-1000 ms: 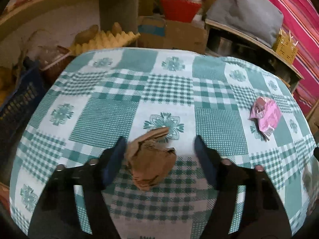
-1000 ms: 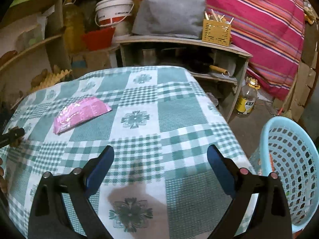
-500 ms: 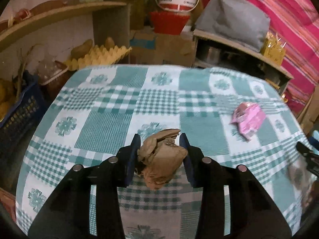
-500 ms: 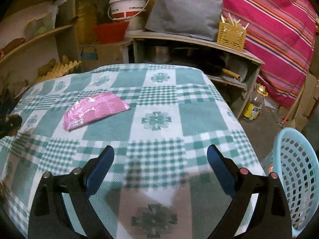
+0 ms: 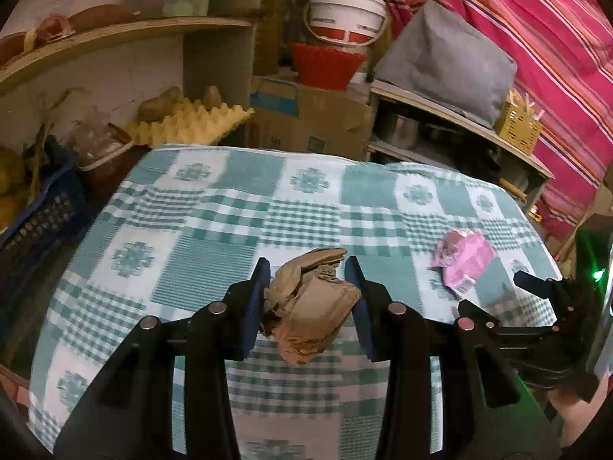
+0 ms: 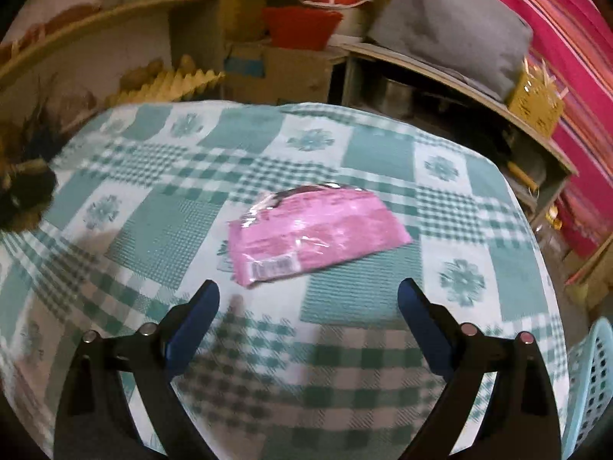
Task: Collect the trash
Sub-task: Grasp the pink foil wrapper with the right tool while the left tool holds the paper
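The left gripper [image 5: 308,293] was clamped on the crumpled brown paper [image 5: 310,306], both blue pads pressed into its sides; the wad sat between the fingers above the checked tablecloth [image 5: 214,253], and whether it had fully cleared the cloth I could not tell. Just right of the brown paper lay the pink wrapper [image 5: 463,260], flat on the cloth; beyond the wrapper, at the cloth's right edge, the right gripper [image 5: 536,287] poked into the left camera's view.

From the right wrist view the right gripper [image 6: 308,299] stood wide apart and held nothing; the pink wrapper [image 6: 314,237] lay just ahead of its fingertips, barcode end nearest the left pad, nothing touching it. Well to the right of the wrapper, off the table edge and low, showed the rim of the light blue basket [image 6: 590,379].

By my reading one piece was secured and the second was lined up; the pickup of the wrapper looked like the step in hand. The next move called for the right gripper to go forward and down until the pads straddled the wrapper; it was thin and flat, so the fingers would need to scrape low against the cloth; then both pieces would have to travel right of the wrapper's spot, over to the basket.
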`<state>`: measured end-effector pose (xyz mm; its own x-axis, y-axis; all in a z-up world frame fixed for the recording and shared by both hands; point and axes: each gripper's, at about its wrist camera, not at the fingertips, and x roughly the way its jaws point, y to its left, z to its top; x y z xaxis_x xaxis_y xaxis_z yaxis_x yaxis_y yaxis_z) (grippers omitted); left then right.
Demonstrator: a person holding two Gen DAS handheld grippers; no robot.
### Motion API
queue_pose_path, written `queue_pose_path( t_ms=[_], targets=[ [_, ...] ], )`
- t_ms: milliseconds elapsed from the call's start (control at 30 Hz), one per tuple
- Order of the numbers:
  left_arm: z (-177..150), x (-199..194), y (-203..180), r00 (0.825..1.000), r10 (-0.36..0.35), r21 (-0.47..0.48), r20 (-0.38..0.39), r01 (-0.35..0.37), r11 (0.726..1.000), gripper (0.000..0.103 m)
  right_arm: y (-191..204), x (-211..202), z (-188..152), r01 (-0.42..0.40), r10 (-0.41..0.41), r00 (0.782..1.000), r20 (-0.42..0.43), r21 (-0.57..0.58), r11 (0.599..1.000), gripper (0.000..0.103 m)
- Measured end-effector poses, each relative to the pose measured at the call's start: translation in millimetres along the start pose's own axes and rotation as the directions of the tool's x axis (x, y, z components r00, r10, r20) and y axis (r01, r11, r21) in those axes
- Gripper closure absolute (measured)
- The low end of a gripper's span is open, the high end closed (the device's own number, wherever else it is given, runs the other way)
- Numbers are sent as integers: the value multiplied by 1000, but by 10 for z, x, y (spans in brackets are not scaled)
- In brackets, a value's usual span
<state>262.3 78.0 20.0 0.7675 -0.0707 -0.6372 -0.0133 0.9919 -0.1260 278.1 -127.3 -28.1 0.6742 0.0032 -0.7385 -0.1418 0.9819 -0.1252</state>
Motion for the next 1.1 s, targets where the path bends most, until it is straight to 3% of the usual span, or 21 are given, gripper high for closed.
queue_pose_path(
  t_ms=[167, 233, 467, 633, 1100],
  targets=[
    [32, -50, 214, 1000, 15, -52, 8, -15, 999, 64, 132, 125, 93, 27, -29, 999, -22, -61, 998, 13],
    [41, -69, 253, 1000, 11, -64, 12, -10, 998, 64, 190, 149, 121, 37, -39, 999, -23, -94, 995, 27],
    [37, -123, 275, 1000, 3, -60, 24, -1, 998, 64, 212, 199, 212, -48, 44, 998, -49, -74, 996, 79],
    [48, -144, 269, 1000, -5, -67, 30, 7, 998, 64, 84, 34, 200, -59, 58, 998, -11, -63, 996, 95],
    [41, -228, -277, 997, -66, 25, 48, 65, 998, 64, -1135, -951, 43, -73, 50, 987, 155, 147, 986, 100]
  ],
)
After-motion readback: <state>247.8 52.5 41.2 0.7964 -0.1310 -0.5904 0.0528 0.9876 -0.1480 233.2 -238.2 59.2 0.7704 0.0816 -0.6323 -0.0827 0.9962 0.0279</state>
